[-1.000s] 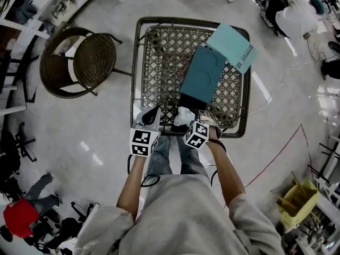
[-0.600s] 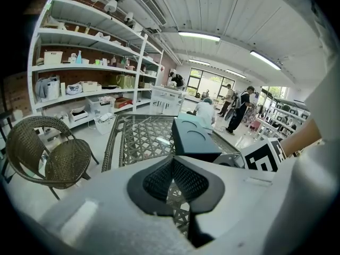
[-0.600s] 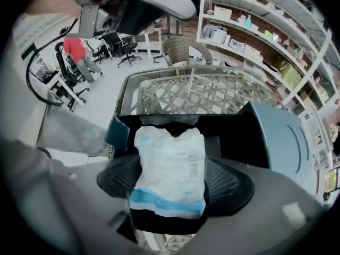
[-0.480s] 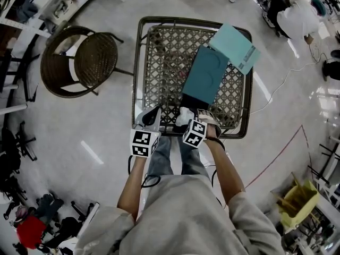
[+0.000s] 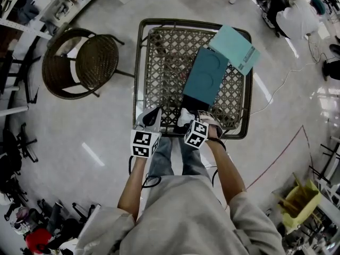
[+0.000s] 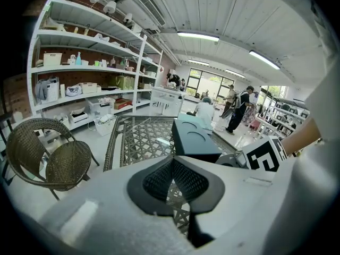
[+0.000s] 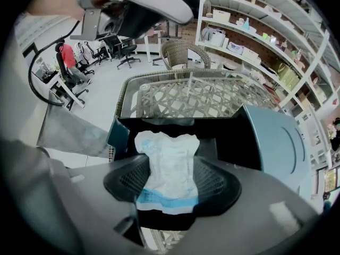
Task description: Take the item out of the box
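A dark teal box (image 5: 204, 78) lies on the wicker glass-topped table (image 5: 159, 52), and its lighter lid (image 5: 234, 47) lies at the far right corner. The box's near end is open and black inside (image 7: 234, 137). A white padded item with a blue edge (image 7: 167, 163) sticks up out of it. My right gripper (image 7: 169, 169) points steeply down. Its jaws have just been closing, and the pads now press on the white item (image 5: 186, 116) from both sides. My left gripper (image 6: 172, 166) hangs shut and empty over the table's near edge, left of the box (image 6: 194, 139).
A round wicker chair (image 5: 85, 62) stands left of the table. Shelves with goods (image 6: 79, 78) line the left wall. Cables lie on the floor to the right, and a yellow bin (image 5: 297, 201) stands at the lower right. People work at the far end.
Both grippers stay almost where they were, and the box and lid have not moved. A person in red at the lower left has moved toward the bottom edge.
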A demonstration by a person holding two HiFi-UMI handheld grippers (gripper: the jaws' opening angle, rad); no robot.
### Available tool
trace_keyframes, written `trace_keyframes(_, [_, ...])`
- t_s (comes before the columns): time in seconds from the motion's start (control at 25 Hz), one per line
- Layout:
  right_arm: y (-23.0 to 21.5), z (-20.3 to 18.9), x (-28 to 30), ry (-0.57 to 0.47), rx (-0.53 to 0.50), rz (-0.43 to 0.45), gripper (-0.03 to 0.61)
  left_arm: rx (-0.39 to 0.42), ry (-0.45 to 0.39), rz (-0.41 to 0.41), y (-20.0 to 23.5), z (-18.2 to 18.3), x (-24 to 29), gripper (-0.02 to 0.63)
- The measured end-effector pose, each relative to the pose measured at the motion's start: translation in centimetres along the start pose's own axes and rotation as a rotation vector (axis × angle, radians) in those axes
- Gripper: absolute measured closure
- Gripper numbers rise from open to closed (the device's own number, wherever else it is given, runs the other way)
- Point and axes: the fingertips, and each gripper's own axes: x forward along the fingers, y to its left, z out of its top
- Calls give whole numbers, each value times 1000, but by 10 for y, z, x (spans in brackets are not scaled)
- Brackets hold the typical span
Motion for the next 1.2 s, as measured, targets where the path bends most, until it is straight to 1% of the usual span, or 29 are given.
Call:
trace_keyframes(0.24, [-6,2,-10,-17,12,-32,370,11,-3,-9,-5,4,0,609])
trace_keyframes(0.4, [-6,0,-19,-32,38,-39,374,21,-9,-15,-10,9,-1,609])
trace_keyframes(0.56, [-9,0,-26,-57,59,-69,376,29,-18,-18,-12,12,-1,609])
trace_keyframes(0.84, [-22,7,-52,-111,101,-154,377,41,-30,-20,-16,20,-5,609])
trace_keyframes(1.2, [-50,15,-98,-200,185,-289,377,71,-75,-18,-22,45,-11,609])
